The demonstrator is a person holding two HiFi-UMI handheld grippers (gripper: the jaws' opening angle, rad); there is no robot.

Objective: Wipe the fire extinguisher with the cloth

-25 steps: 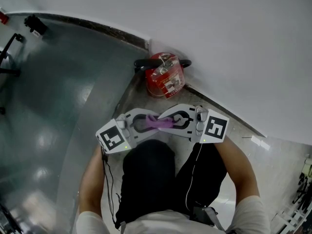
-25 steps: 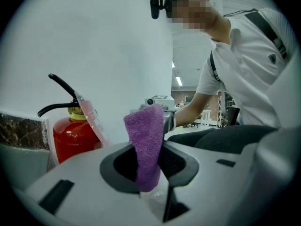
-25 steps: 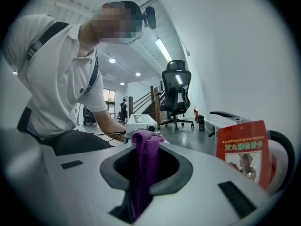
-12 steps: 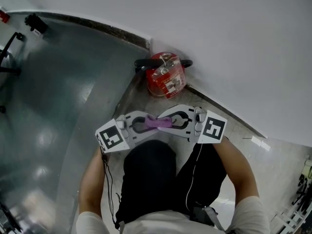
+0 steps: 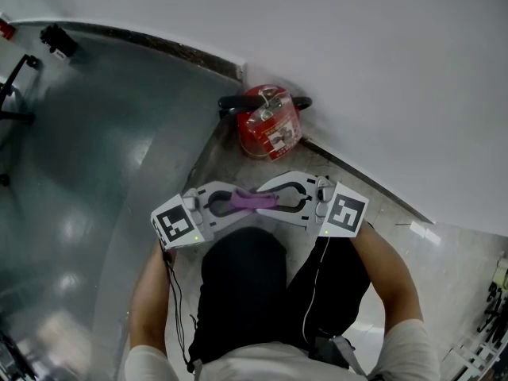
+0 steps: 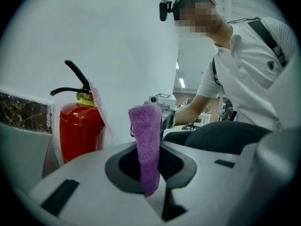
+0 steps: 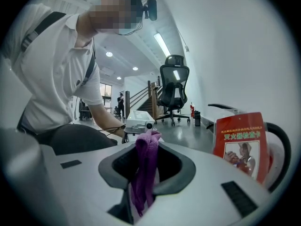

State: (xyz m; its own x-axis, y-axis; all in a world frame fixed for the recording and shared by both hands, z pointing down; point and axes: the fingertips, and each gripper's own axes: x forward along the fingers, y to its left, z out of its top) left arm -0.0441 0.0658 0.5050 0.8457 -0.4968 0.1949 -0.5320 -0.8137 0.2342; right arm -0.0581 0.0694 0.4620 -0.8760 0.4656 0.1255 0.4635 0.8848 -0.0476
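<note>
Far left in the head view, I see glossy grey floor (image 5: 95,181) running up to a white wall (image 5: 381,70). My left hand-held gripper (image 5: 236,205) points across toward the right one, above the lap of the crouching person. Its jaws have just been closing and now stand narrow, pinching one end of the purple cloth (image 5: 254,201). In the left gripper view the cloth rises out of the jaw opening, and a short tail hangs back over it. The cloth stretches straight across to the other gripper, held between the two and clear of the floor.

Beyond the cloth, the red fire extinguisher (image 5: 268,125) stands upright at the floor's edge, against the wall, where the dark skirting strip (image 5: 159,50) bends. It has a black handle and hose at the top, and a red printed card (image 7: 240,142) hangs on it. The cloth is near the extinguisher but apart from it.

My right hand-held gripper (image 5: 270,197) faces the left one, its jaws clamped on the cloth's other end, which bunches up in the jaw opening in the right gripper view. Farther back in that view, a black office chair (image 7: 175,86) stands on the floor by the wall.
</note>
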